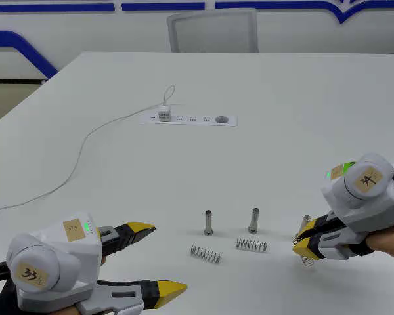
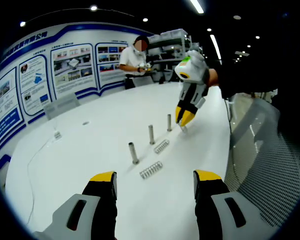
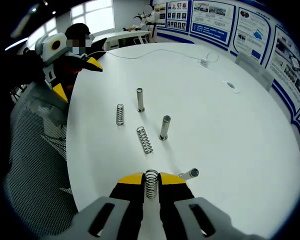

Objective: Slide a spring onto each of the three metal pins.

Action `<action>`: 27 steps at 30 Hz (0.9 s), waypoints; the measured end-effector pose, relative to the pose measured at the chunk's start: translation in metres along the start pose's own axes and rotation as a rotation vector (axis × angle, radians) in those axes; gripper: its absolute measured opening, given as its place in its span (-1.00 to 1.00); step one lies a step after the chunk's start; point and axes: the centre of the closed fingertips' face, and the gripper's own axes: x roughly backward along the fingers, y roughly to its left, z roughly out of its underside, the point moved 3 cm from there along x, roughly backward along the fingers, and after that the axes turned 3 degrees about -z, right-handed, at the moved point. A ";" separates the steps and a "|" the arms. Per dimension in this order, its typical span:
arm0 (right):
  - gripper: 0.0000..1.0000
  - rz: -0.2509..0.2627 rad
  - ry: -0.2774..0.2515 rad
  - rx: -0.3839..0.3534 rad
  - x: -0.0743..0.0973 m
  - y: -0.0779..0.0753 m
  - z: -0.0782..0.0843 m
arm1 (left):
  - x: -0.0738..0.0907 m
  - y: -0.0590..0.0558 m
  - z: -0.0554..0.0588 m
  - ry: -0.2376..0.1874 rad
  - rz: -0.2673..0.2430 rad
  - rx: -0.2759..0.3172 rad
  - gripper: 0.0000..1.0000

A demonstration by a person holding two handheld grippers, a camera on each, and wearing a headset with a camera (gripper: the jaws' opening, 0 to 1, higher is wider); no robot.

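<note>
Spring (image 3: pixel 151 185) is pinched between the pressed-in jaws of the right gripper (image 1: pixel 299 244), just beside the third pin (image 3: pixel 190 173), which looks tilted in the right gripper view. One loose spring (image 1: pixel 205 253) and a second loose spring (image 1: pixel 251 245) are laid flat on the white table (image 1: pixel 282 131), just in front of the upright left pin (image 1: pixel 208 222) and middle pin (image 1: pixel 253 220). The left gripper (image 1: pixel 167 257) is held spread wide, off to the left of the pins.

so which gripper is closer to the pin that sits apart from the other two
Right. The right gripper, shut on a spring, is just beside the pin. The left gripper is open and much farther off, to the pin's left.
</note>
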 end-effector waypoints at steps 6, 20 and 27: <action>-0.77 0.005 -0.017 -0.009 0.004 0.000 -0.001 | 0.000 -0.001 0.000 0.002 0.001 -0.003 0.27; -0.77 0.051 -0.144 -0.046 0.024 -0.006 -0.020 | 0.000 -0.001 0.000 0.002 0.002 -0.005 0.27; -0.77 0.086 -0.238 -0.061 0.035 -0.011 -0.032 | 0.001 -0.001 0.000 0.002 -0.001 -0.004 0.27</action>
